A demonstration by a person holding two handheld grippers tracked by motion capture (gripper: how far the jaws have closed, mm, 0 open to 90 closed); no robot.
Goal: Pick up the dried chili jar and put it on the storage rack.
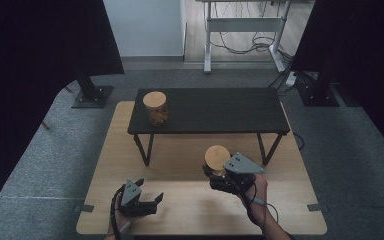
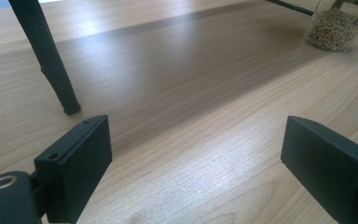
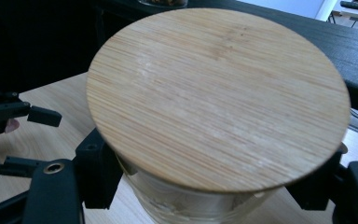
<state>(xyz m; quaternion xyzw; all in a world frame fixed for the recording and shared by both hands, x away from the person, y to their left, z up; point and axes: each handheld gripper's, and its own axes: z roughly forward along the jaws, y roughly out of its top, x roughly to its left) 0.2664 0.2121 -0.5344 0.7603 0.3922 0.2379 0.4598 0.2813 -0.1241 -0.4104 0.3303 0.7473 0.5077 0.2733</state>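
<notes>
A light wooden bench [image 1: 180,165] carried a low black shelf [image 1: 220,107] on thin black legs, set toward twelve o'clock. On that shelf, at its nine o'clock end, stood a glass jar [image 1: 155,109] with a round wooden lid. A second lidded jar [image 1: 217,159] was at about four o'clock on the bench, just in front of the shelf. Grey carpeted floor [image 1: 340,165] surrounded the bench.
</notes>
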